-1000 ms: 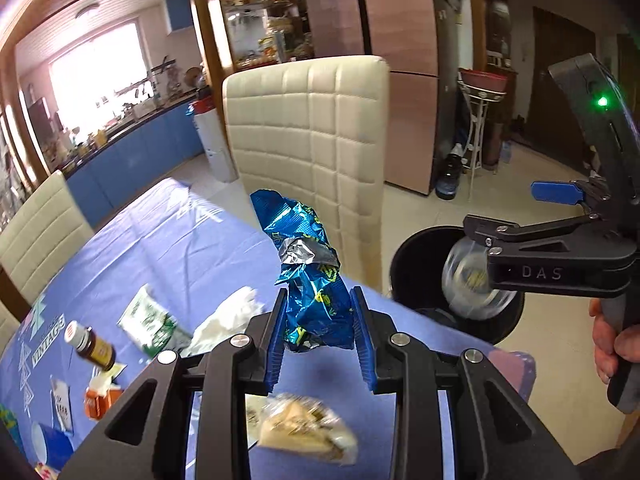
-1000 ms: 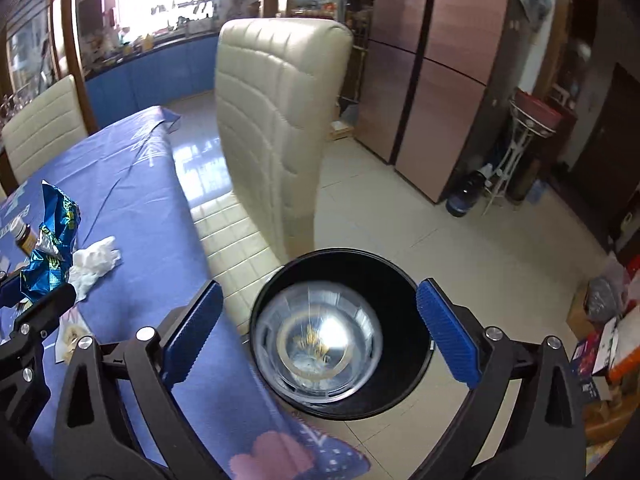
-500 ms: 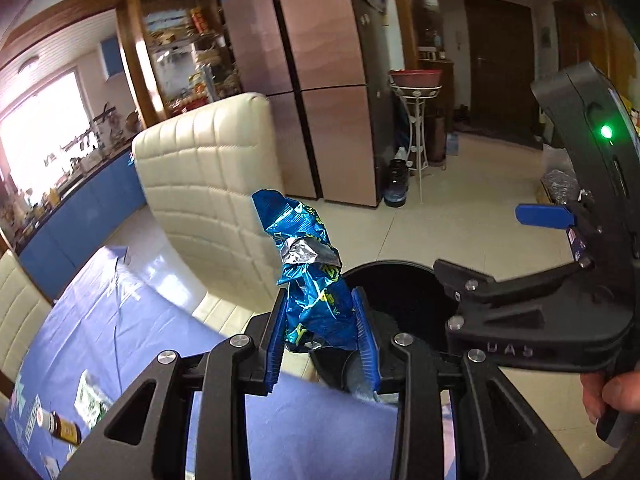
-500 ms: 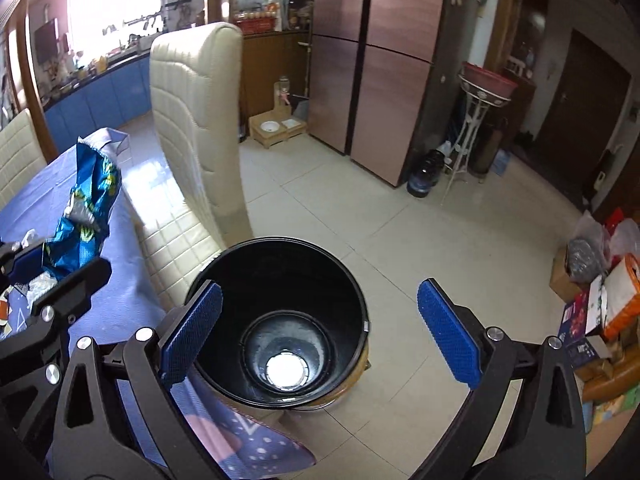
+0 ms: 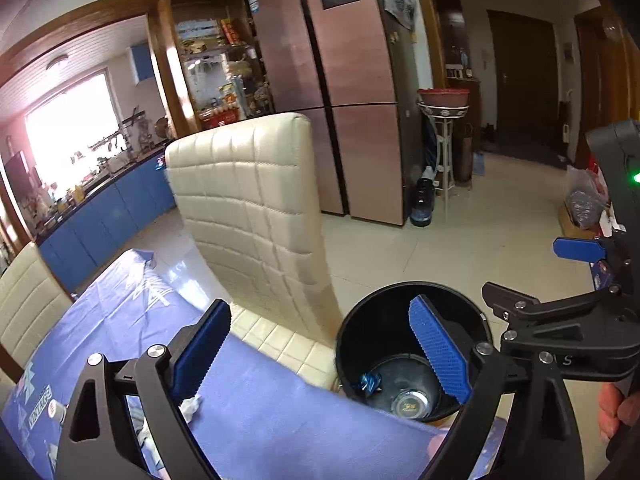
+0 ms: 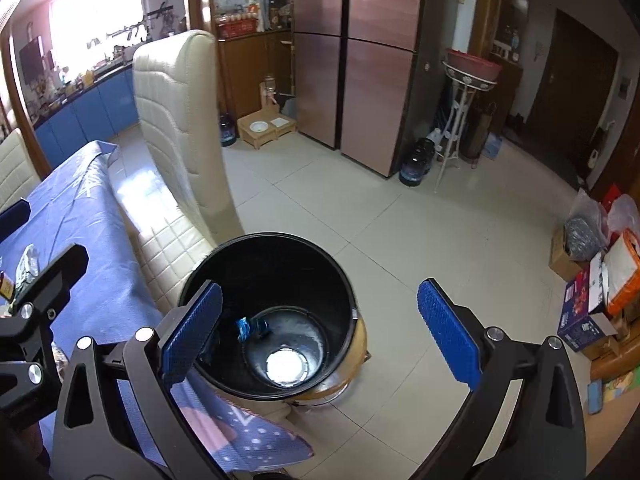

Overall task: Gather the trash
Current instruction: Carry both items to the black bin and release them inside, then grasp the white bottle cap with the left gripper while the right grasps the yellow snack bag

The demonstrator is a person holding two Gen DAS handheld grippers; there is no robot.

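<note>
Left view: the left claw [image 5: 320, 356] is wide apart, holding nothing. The blue wrapper [image 5: 370, 382] lies down in the black bin [image 5: 360, 320]. The worktop [image 5: 280, 408] cloth reads "VINTAGE".

Right view: the right claw [image 6: 318, 334] is wide apart over the bin [image 6: 280, 256]; the wrapper [image 6: 248, 327] lies inside.

A home kitchen-diner: fridge [image 5: 348, 92], blue cabinets [image 5: 108, 216], padded chair [image 5: 256, 208], clothed table [image 5: 132, 320].
</note>
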